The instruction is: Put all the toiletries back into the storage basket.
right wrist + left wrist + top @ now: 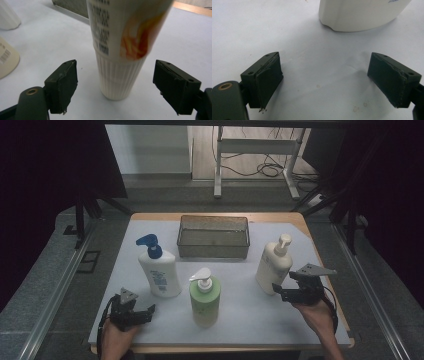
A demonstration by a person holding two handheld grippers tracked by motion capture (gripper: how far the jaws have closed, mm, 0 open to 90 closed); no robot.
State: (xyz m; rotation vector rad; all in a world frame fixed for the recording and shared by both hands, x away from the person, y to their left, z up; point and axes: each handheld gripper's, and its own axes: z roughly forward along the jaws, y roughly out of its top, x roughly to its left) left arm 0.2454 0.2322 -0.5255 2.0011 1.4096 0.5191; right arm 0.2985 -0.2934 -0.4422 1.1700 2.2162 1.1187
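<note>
High view is showing the right hand-held gripper standing spread beside the cream bottle at the worktop's right, likely lining up a grasp; next it needs closing squarely. Left hand-held gripper is resting spread near the white bottle. Green bottle and far basket are standing clear.

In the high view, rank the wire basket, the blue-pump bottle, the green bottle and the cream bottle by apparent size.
1. wire basket
2. blue-pump bottle
3. green bottle and cream bottle: these look about alike, and the green one stands nearer the camera, so they stay unranked.
</note>
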